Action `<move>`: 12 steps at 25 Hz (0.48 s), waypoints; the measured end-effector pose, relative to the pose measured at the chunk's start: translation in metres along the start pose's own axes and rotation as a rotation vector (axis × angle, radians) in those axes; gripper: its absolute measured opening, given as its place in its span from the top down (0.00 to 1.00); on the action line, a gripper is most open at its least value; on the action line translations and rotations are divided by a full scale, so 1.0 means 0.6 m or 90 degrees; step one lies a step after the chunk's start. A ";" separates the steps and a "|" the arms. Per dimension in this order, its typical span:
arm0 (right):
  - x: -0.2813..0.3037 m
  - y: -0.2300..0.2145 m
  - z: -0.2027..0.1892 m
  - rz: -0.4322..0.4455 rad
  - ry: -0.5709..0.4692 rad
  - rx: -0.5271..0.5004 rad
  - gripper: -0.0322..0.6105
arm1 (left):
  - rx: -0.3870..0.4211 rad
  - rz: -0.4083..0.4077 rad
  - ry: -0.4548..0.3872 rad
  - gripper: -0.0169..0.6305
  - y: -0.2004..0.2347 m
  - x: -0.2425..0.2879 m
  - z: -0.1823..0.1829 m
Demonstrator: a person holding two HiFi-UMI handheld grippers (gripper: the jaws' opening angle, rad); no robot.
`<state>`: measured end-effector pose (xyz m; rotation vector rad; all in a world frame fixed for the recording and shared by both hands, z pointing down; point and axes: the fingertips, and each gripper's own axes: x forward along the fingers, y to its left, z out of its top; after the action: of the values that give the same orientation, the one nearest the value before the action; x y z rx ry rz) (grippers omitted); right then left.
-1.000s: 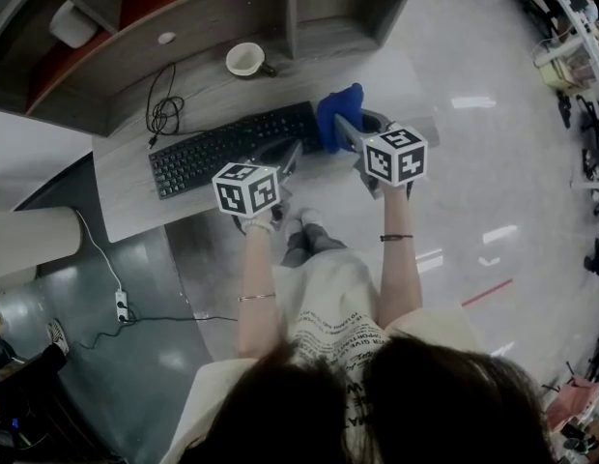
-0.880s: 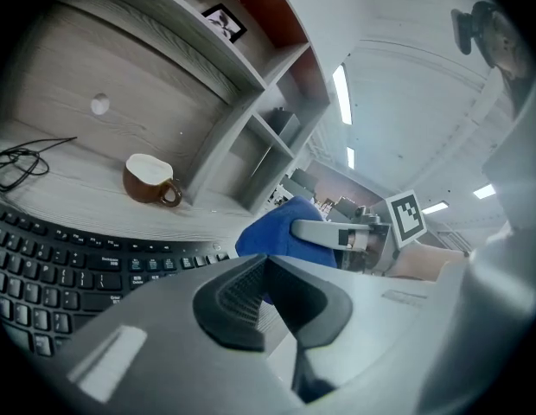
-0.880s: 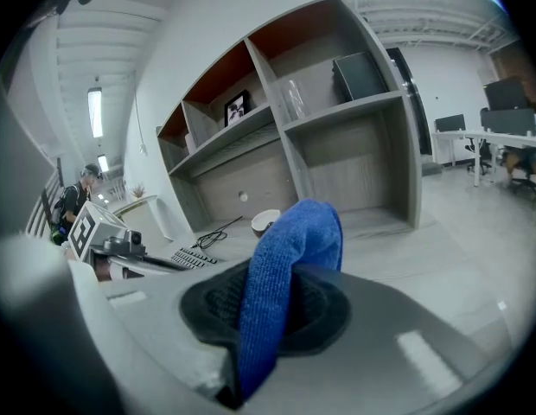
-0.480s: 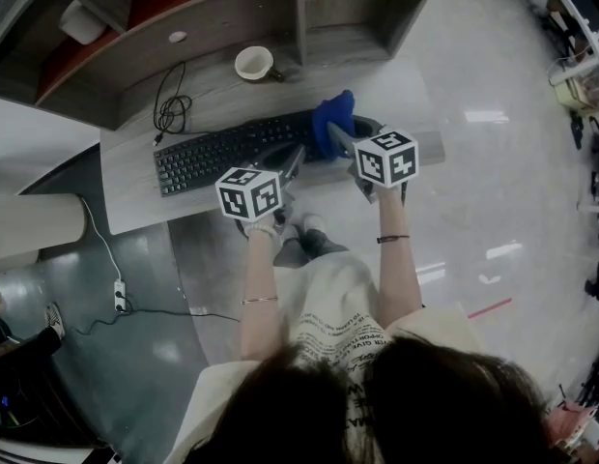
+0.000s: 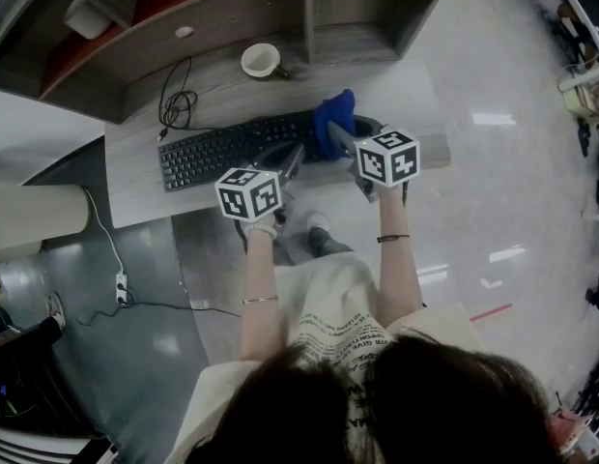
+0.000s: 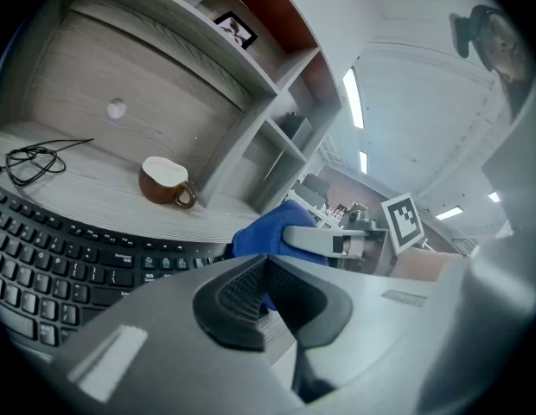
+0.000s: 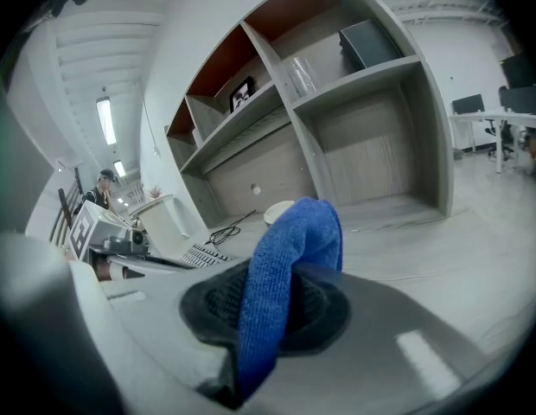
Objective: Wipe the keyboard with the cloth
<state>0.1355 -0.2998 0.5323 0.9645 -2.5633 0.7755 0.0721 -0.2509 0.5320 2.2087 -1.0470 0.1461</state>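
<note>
Head view: my right tongs (image 5: 334, 131) are clamped on the blue cloth (image 5: 336, 112); the cloth hangs over the right end of the keyboard (image 5: 227, 150); I cannot tell if it is touching the keys. The keyboard lies on the desk (image 5: 401, 90) with its long way going left to right; nearly all of it lies to the left of the cloth. My left tongs (image 5: 294, 155) sit just beside the right ones, at the keyboard's near edge. A cup (image 5: 261, 61) and a cable (image 5: 174, 106) are farther back.

Left gripper view: my left tongs (image 6: 267, 264) are closed with nothing between them; the keys (image 6: 56, 253) spread out to the left; the cloth (image 6: 264, 232) and the right tongs (image 6: 324, 240) are just ahead; the cup (image 6: 167, 182) stands behind the keyboard.

Right gripper view: the jaws pinch a fold of the cloth (image 7: 285, 266); its top sticks up past the tips; the keyboard (image 7: 194, 253) peeks out to the left.

I think the wiping is only at its start; the right hand has the cloth, so it should sweep left along the keyboard's long way.
</note>
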 end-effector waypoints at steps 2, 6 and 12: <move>0.003 0.002 -0.001 -0.001 -0.002 0.003 0.87 | -0.001 0.000 0.000 0.99 0.004 -0.003 -0.001; 0.011 0.010 -0.004 -0.004 -0.002 0.005 0.87 | -0.006 -0.001 -0.002 0.99 0.015 -0.011 -0.003; 0.019 0.021 -0.007 -0.020 -0.004 0.007 0.87 | -0.009 -0.006 -0.004 0.99 0.029 -0.028 -0.003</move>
<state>0.1191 -0.2950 0.5358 1.0093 -2.5463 0.7805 0.0490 -0.2464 0.5365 2.2024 -1.0374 0.1275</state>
